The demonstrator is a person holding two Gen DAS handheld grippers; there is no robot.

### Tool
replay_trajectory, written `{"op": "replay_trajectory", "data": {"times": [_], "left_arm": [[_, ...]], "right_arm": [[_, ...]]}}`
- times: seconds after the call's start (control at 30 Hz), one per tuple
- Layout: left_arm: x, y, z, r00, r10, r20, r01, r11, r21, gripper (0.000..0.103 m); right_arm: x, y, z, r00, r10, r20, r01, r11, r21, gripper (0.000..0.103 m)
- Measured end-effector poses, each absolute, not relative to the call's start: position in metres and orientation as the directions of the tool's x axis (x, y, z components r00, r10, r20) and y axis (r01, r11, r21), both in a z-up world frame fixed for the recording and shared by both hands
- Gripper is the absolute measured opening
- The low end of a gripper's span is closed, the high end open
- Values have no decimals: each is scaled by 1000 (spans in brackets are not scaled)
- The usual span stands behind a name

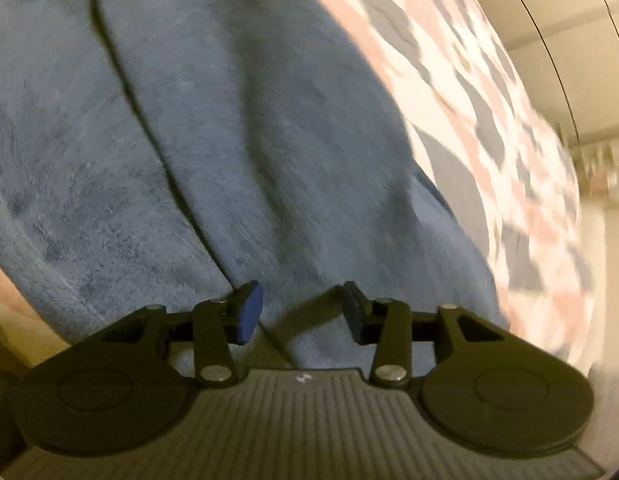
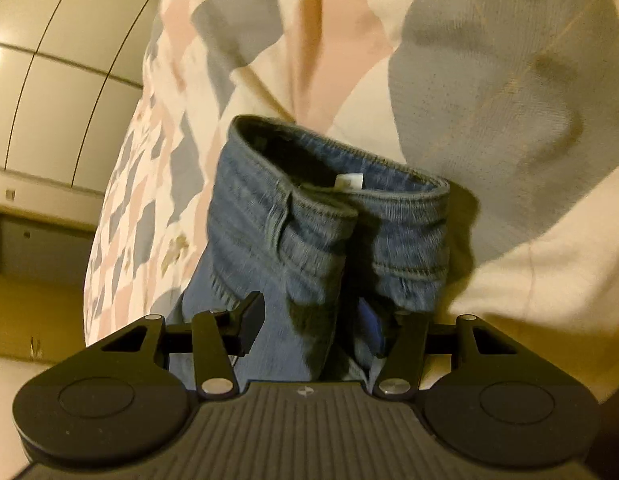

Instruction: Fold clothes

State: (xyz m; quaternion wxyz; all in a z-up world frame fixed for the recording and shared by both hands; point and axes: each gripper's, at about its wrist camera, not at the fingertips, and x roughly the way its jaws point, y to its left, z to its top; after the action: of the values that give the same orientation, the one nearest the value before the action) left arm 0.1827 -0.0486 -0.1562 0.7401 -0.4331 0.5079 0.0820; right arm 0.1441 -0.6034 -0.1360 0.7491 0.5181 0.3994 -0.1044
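A pair of blue jeans (image 1: 213, 128) lies on a patterned bedspread (image 1: 489, 112). In the left wrist view the denim fills most of the frame, with a dark seam running down it. My left gripper (image 1: 301, 314) hovers just over the cloth with its jaws open and nothing between them. In the right wrist view the jeans' waistband (image 2: 329, 208), with a belt loop and a white label, stands bunched up in front of my right gripper (image 2: 313, 326). Its jaws are apart with denim lying between them; the right finger is partly hidden by the cloth.
The bedspread (image 2: 489, 80) has a pink, grey and cream pattern and rises behind the jeans. Pale wall panels (image 2: 57, 52) and a yellowish floor (image 2: 25, 320) show to the left in the right wrist view. A wall (image 1: 569, 20) shows at the right of the left wrist view.
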Motion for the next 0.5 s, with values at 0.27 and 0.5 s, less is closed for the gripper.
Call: {"op": "replay_trajectory", "data": {"times": [0.27, 0.5], "left_arm": [[185, -45, -105, 554, -273, -787, -412, 731, -544, 0], [171, -35, -134, 510, -248, -824, -544, 650, -532, 18]], "right_arm": [[155, -603, -97, 657, 251, -711, 502, 557, 661, 12], [152, -605, -96, 633, 267, -727, 520, 549, 654, 13]]}}
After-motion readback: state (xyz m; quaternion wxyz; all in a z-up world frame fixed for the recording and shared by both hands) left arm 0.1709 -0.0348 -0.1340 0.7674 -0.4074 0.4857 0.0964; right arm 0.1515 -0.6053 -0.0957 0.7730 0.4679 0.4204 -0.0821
